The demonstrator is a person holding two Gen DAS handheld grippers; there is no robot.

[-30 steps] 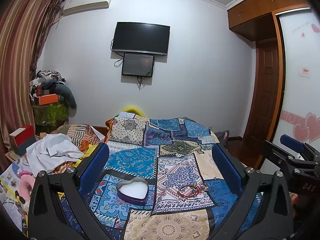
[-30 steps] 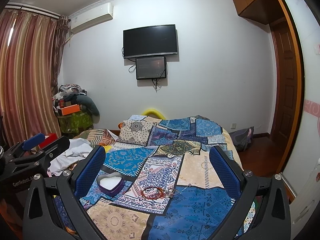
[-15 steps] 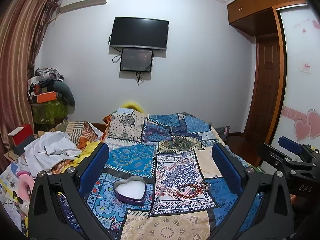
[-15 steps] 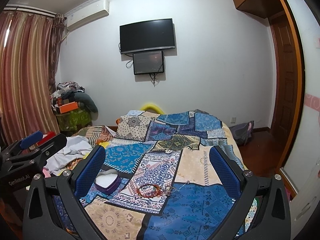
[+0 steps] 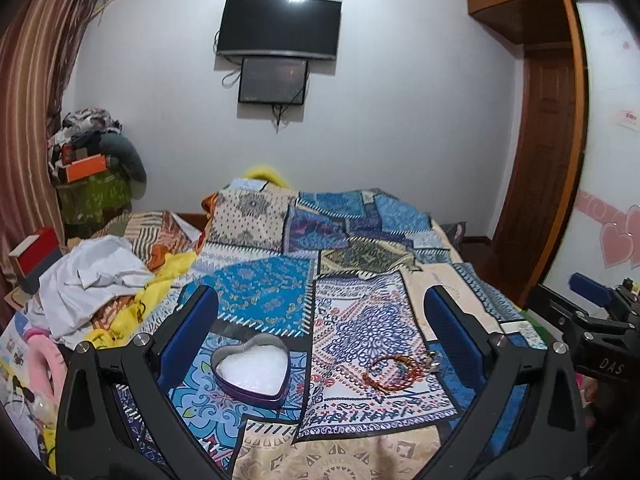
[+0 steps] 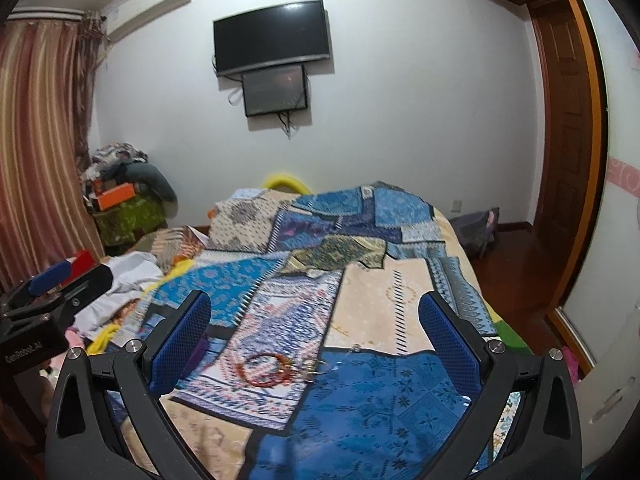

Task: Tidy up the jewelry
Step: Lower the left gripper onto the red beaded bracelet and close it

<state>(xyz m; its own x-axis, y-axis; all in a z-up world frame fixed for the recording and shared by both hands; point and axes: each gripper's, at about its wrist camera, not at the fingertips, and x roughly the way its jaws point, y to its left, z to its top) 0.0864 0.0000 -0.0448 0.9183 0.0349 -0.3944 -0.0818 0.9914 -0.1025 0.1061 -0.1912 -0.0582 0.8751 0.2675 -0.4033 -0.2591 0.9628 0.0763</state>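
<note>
A purple heart-shaped tin (image 5: 251, 372) with white padding lies open on the patchwork bedspread (image 5: 360, 288), just inside the left finger of my left gripper (image 5: 320, 336), which is open and empty above it. To its right lies a red-orange beaded bracelet (image 5: 392, 373) with a small metal piece (image 5: 434, 360) beside it. In the right wrist view the bracelet (image 6: 262, 369) and the metal pieces (image 6: 316, 365) lie between the fingers of my open right gripper (image 6: 316, 332). Its left finger (image 6: 180, 344) hides the tin there.
Crumpled white cloth (image 5: 92, 276) and yellow fabric (image 5: 160, 284) crowd the bed's left side. A red box (image 5: 34, 252) and a pile of clothes on a green stand (image 5: 92, 196) sit by the curtain. A wooden door (image 6: 568, 152) stands right. The other gripper (image 5: 592, 332) shows at the right edge.
Both grippers have tilted down and come closer to the bed; the tin and bracelet look larger and nearer. The right view has swung so the tin slipped behind its left finger.
</note>
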